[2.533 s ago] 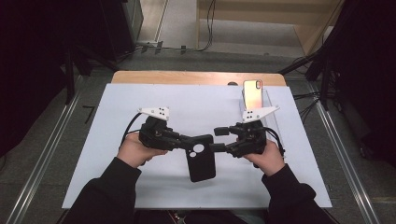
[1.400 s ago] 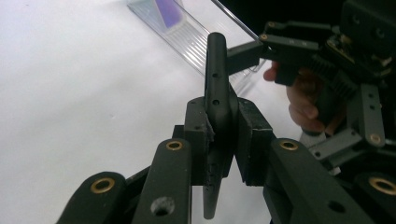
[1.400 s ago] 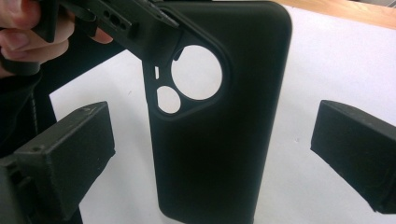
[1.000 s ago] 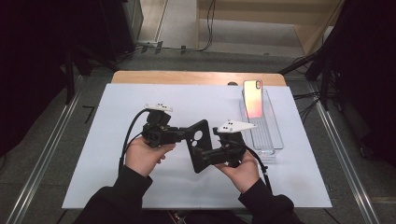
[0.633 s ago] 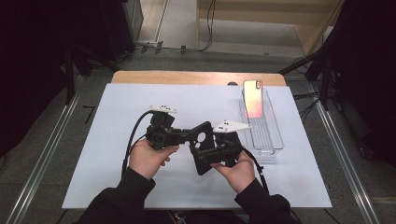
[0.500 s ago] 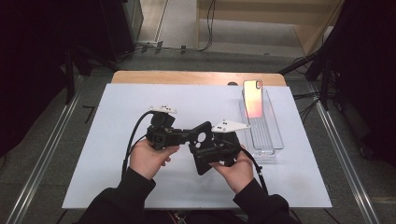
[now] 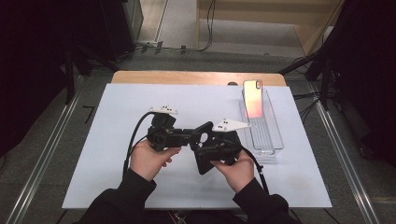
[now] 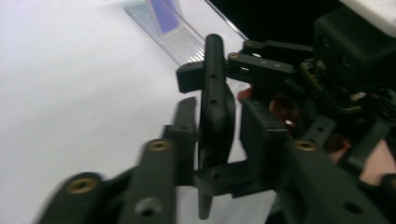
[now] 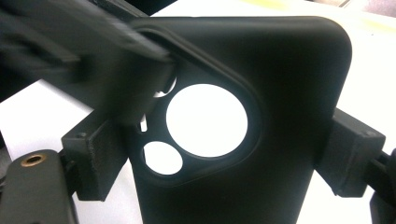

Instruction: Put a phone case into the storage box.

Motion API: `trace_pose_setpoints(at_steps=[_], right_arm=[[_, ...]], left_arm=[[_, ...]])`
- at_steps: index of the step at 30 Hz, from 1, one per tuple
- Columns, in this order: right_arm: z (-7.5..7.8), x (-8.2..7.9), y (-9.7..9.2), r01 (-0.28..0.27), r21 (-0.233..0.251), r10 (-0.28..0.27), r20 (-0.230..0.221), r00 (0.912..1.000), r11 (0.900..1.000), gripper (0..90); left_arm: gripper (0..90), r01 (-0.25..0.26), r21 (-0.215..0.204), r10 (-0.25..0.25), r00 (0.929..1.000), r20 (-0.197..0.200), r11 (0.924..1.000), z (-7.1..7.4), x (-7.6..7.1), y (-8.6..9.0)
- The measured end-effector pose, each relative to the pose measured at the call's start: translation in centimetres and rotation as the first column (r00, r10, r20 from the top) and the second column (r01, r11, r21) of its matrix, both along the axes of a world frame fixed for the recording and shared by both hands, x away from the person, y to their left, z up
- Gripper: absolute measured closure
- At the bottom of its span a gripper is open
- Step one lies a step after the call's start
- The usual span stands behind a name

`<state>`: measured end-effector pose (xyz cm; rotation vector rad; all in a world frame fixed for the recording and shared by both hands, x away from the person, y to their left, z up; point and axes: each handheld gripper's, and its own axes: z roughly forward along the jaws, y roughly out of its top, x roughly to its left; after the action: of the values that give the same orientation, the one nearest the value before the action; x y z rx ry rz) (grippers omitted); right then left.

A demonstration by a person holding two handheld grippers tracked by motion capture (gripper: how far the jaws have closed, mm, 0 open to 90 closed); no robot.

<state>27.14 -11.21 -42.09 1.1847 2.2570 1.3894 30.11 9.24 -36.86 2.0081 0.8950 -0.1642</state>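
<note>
Phone case [image 9: 289, 102], then: where have you got it, and what comes next?

Going from the big things down: the table [image 7: 116, 140] is under both my hands, the clear tray [image 7: 275, 140] sits at its right side, and the phone [image 7: 252, 98] stands upright in the far end of that tray. The case is up off the table, in front of me, between my two grippers and well apart from the phone.

Which one really has it?

My right gripper [image 7: 215, 148]. Its jaws have just been closing, and its pads [image 9: 100, 156] now press on the two long edges of the case. My left gripper [image 8: 223, 140] has just been opening: the case stands edge-on between its jaws near the camera cutout [image 9: 205, 119], but I don't think they squeeze it any more.

So it's a handover?

That's my reading, with the case headed for the phone. To do it well I'd hold the right hand steady and keep its grip square across the width, so the soft shell doesn't bow or twist. I'd let the left jaws spread enough to clear the rim, then draw them straight back off the corner rather than sideways, so they don't hook the cutout's lip and tug the case askew.
</note>
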Motion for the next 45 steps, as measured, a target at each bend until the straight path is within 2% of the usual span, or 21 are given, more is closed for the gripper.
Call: trace_pose_setpoints(at_steps=[6,10,14,17,20,22,25,28,31,36,39,45], right_arm=[[-0.2,0.4,-0.7,0.003,-0.001,-0.003,-0.022,0.9998,1.0,12.8],[0.0,0.7,-1.4,-0.007,0.019,0.008,-0.022,0.9997,0.9998,12.8],[0.4,1.0,-2.5,-0.042,0.038,0.043,-0.027,0.9987,0.9984,12.8],[0.7,1.3,-3.3,-0.078,0.057,0.08,-0.032,0.9963,0.9953,12.8],[1.1,1.5,-4.2,-0.108,0.063,0.11,-0.032,0.9934,0.9922,12.8],[1.4,1.5,-4.7,-0.129,0.068,0.132,-0.029,0.9909,0.9893,12.8],[1.9,1.6,-5.4,-0.165,0.082,0.168,-0.022,0.9856,0.9829,12.8],[2.4,1.7,-6.0,-0.196,0.083,0.199,-0.03,0.9795,0.977,12.8],[2.8,1.8,-6.5,-0.219,0.079,0.222,-0.029,0.9746,0.9725,12.8],[3.6,2.0,-7.5,-0.238,0.073,0.24,-0.027,0.9704,0.9686,12.7],[4.2,2.2,-8.4,-0.229,0.061,0.232,-0.04,0.9719,0.9715,12.7],[5.6,2.6,-10.4,-0.208,0.083,0.211,-0.026,0.9772,0.9746,12.7]], left_arm=[[46.2,0.013,-0.019,-0.014,0.9998,-0.015,0.9997,0.6,0.1,0.5],[38.0,0.053,-0.029,-0.054,0.9983,-0.024,0.9982,0.7,0.0,0.9],[32.6,0.103,-0.027,-0.102,0.9946,0.016,0.9944,0.6,-0.2,1.5],[31.2,0.151,-0.01,-0.151,0.988,0.033,0.9885,0.0,-0.3,1.9],[31.2,0.165,0.013,-0.166,0.9831,0.077,0.9861,-0.6,-0.5,2.3],[31.1,0.182,0.026,-0.183,0.98,0.077,0.983,-1.1,-0.5,2.5],[31.1,0.213,0.041,-0.216,0.9713,0.1,0.9762,-2.1,-0.5,2.9],[31.1,0.22,0.06,-0.225,0.9687,0.104,0.9736,-3.3,-0.7,3.4],[31.1,0.222,0.078,-0.231,0.965,0.125,0.9719,-4.4,-1.1,4.1],[31.1,0.202,0.073,-0.209,0.9706,0.119,0.9768,-5.4,-1.5,5.4],[31.1,0.197,0.074,-0.205,0.9721,0.114,0.9776,-5.9,-1.9,6.0],[31.1,0.178,0.077,-0.186,0.9755,0.117,0.981,-6.4,-2.7,7.1]])
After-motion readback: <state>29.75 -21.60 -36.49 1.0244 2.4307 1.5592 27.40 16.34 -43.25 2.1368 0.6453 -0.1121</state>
